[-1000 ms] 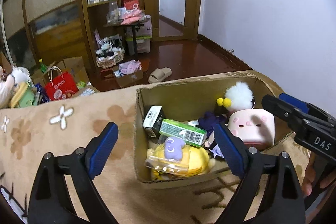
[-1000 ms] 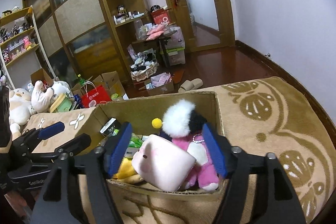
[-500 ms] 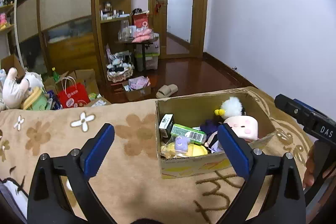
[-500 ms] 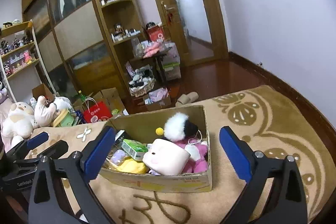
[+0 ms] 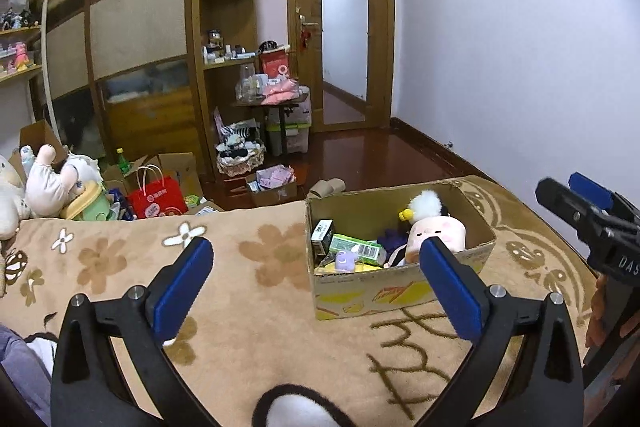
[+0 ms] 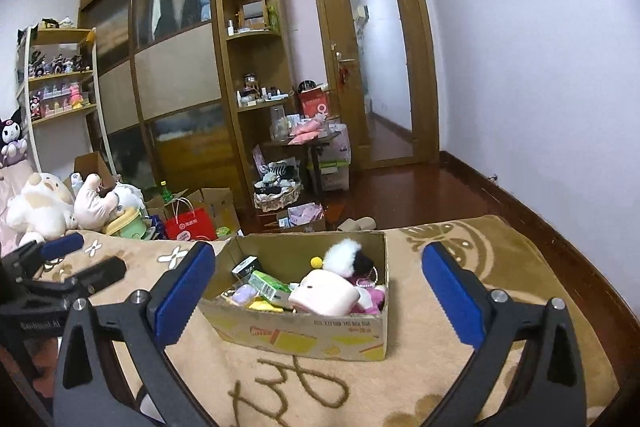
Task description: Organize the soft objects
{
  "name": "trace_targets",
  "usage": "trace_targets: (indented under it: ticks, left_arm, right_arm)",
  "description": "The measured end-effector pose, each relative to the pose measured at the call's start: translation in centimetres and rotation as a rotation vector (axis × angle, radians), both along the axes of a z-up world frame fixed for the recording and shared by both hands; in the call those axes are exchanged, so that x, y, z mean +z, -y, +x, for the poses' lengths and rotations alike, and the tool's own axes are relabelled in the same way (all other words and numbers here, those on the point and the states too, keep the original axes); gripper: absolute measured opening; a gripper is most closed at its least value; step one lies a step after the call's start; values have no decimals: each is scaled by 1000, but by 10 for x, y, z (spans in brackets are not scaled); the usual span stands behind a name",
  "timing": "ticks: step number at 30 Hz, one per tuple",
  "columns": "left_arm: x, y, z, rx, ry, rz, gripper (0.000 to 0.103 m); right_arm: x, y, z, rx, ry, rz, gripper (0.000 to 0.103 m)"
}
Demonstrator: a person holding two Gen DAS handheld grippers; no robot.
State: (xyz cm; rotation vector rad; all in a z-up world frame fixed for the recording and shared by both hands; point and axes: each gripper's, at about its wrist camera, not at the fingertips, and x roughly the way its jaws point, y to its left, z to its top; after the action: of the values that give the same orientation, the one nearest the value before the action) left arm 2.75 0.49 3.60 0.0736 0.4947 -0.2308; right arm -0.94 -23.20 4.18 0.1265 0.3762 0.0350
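Left gripper (image 5: 316, 285): I read it spread, empty.
Right gripper (image 6: 316, 287): spread, empty.
Cardboard box (image 6: 304, 335): dead ahead of right gripper, nearer; ahead-right of left.
Pink block plush (image 6: 324, 294): lies crosswise, near wall.

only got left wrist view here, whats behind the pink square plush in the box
Observer: A pink-bodied doll lies behind the pink square plush, against the cardboard box wall.
Operator: right gripper holding anything
Observer: No, the right gripper is open and empty, short of the box.
Operator: any plush outside my frame
Observer: A purple-eared black doll sits far left, by the shelf.
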Motion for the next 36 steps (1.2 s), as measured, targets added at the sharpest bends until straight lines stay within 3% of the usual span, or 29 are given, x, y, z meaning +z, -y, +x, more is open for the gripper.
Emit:
trace_targets:
  ticks: [14, 23, 36]
  left_arm:
    - [8, -13, -44, 33, 27, -21, 102]
    - [6, -15, -47, 42, 26, -23, 102]
    - [-2, -9, -33, 47, -17, -26, 102]
  right_arm:
    - [0, 6, -38, -28, 29, -32, 103]
    - [-5, 2, -47, 5, 55, -49, 103]
    - [-16, 9, -37, -9, 21, -37, 103]
